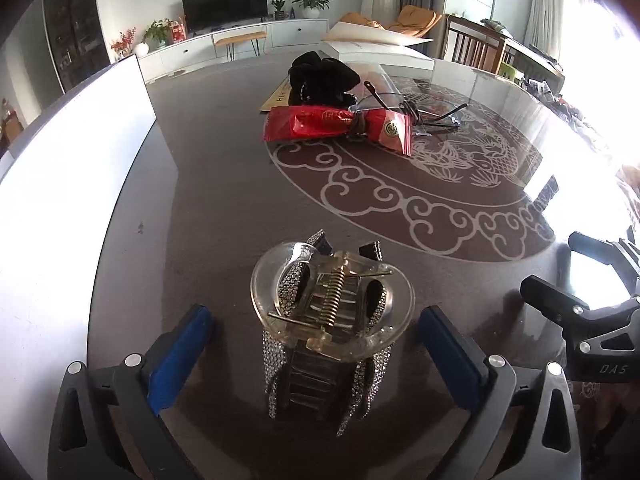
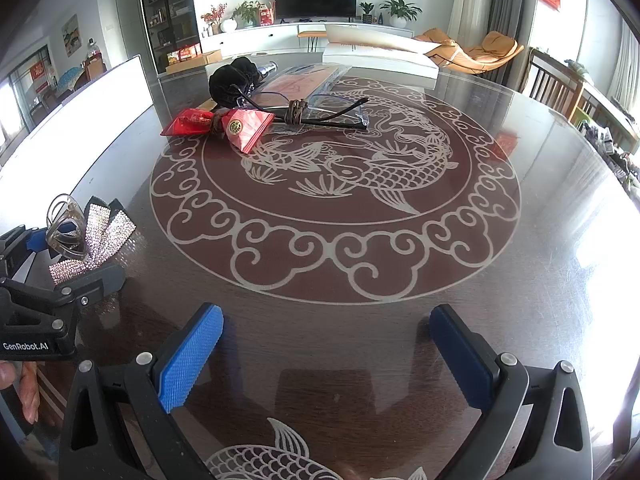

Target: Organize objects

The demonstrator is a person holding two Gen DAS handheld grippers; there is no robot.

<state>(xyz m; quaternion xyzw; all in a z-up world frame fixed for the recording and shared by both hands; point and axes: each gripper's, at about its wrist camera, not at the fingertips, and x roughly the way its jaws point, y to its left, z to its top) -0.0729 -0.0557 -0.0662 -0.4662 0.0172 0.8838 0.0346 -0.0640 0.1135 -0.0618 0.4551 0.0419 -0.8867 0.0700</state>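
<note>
Two claws are over the dark glass table (image 2: 540,280), and both have their blue pads wide apart with nothing squeezed in them.

Right between the pads of the left claw (image 1: 316,344) stands the hair clip (image 1: 330,320). It is clear plastic with a gold spring on top and sparkly wings below. It rests on the table, and neither pad touches it; there is a gap on each side. From the right claw's camera, the same hair clip (image 2: 80,236) sits far off to that claw's left, next to the left claw (image 2: 52,276).

The right claw (image 2: 328,364) has only bare table between its pads.

Well ahead of both claws lies a little pile: a red packet (image 1: 336,126), a pair of glasses (image 1: 404,106) and a black pouch (image 1: 320,76), all touching or on top of each other.

What could go wrong? I think the clip is tricky. It is tall, smooth and round on top, so if the pads close too high they may slip off the curved plastic and the clip may tip or pop out. If they press the two top tabs together, the spring may open the clip's teeth. The table is shiny and slick, so a bump from one pad could slide the clip away. The two claws are also close side by side, so they might knock each other.
</note>
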